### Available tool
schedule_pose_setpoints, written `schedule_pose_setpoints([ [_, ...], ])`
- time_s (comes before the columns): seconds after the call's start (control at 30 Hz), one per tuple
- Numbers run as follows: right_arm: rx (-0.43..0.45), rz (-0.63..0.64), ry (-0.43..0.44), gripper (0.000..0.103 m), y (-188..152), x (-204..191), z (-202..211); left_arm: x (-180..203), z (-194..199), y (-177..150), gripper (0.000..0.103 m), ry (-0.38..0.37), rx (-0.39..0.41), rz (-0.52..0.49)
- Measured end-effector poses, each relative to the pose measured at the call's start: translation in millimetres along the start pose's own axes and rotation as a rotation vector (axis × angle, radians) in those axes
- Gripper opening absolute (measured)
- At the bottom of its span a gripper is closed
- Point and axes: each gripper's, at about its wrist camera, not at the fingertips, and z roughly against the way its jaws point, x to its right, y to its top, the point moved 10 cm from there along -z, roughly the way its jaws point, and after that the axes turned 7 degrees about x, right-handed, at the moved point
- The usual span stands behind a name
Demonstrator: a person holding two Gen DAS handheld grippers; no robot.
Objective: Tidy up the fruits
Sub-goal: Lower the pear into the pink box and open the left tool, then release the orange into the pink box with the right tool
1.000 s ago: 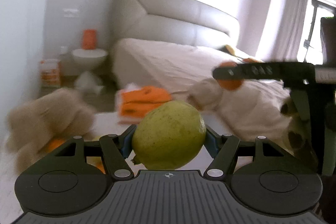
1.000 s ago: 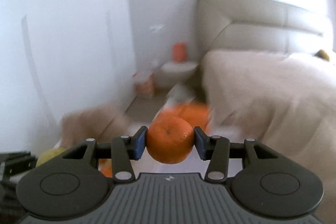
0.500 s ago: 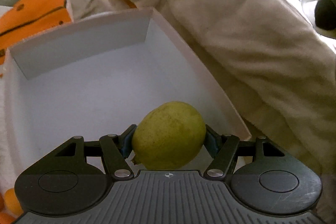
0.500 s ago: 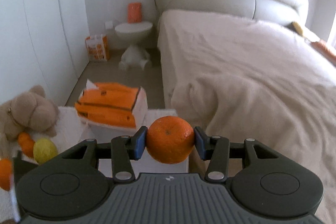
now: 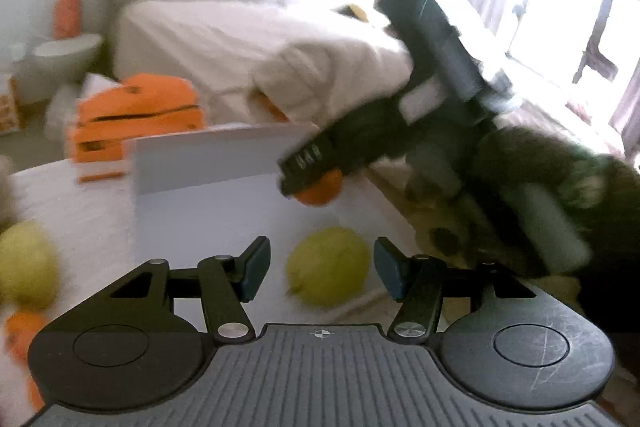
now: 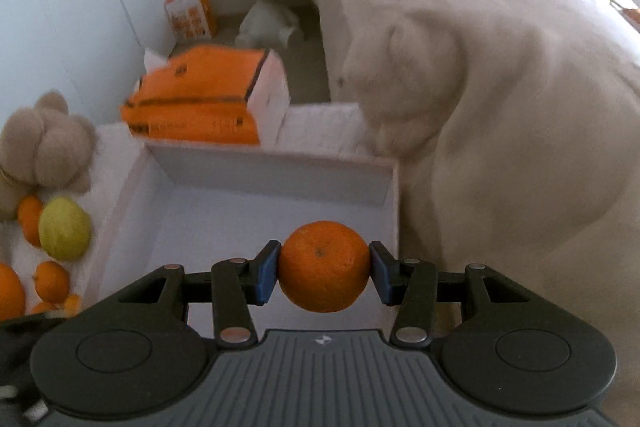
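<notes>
While right gripper clamps orange over white box, left gripper jaws, apart, are closing w/ lemon between, untouched.

White box open-topped; orange carton just behind its far wall.

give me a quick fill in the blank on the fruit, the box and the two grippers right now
1. The right gripper is shut on an ____.
2. The yellow-green lemon lies free in the white ____, between the left gripper's closing jaws, its pads not touching.
3. More fruit lies outside, beside a plush ____.

Missing words: orange; box; toy
</notes>
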Motion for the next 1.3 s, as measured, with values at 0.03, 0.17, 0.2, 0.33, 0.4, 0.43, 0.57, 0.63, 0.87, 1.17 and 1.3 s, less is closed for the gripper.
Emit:
schedule_pose_setpoints([
  [0.03, -0.015, 0.013, -0.008, 0.047, -5.1, -2.6, -6.2, -6.8, 15.0, -3.8, 0.062, 0.026, 0.029, 0.003],
  [0.17, -0.058, 0.082, -0.024, 0.047, -21.2, -16.3, -21.0, -41.5, 61.8, -23.0, 0.063, 0.16, 0.118, 0.056],
  [0.2, -0.06, 0.105, -0.029, 0.047, -24.0, -20.5, -22.2, -51.1, 73.3, -28.9, 0.063, 0.193, 0.135, 0.082],
  [0.33, -0.065, 0.103, -0.04, 0.054, -28.2, -29.5, -18.1, -102.1, 116.6, -55.9, 0.062, 0.382, 0.188, 0.178],
  [0.4, -0.016, 0.099, -0.044, 0.055, -23.4, -35.1, -6.2, -126.0, 135.0, -69.4, 0.062, 0.482, 0.206, 0.215],
  [0.43, 0.005, 0.099, -0.046, 0.055, -22.2, -39.1, -1.3, -135.0, 148.1, -74.5, 0.053, 0.5, 0.226, 0.229],
  [0.57, 0.123, 0.148, -0.02, 0.056, -18.6, -74.4, 31.9, -147.9, 169.4, -84.6, 0.041, 0.521, 0.327, 0.288],
  [0.63, 0.167, 0.189, 0.016, 0.057, -19.7, -101.2, 45.1, -151.2, 178.8, -87.2, 0.042, 0.531, 0.378, 0.296],
  [0.87, 0.203, 0.334, 0.178, 0.061, -38.1, -195.3, 73.2, -163.1, 196.5, -90.2, 0.042, 0.51, 0.452, 0.362],
  [1.17, 0.182, 0.303, 0.212, 0.073, -31.6, -239.6, 46.0, -194.1, 236.3, -94.9, 0.042, 0.576, 0.56, 0.439],
  [1.3, 0.155, 0.251, 0.226, 0.073, -32.1, -246.7, 24.0, -218.9, 236.6, -115.1, 0.042, 0.569, 0.554, 0.587],
])
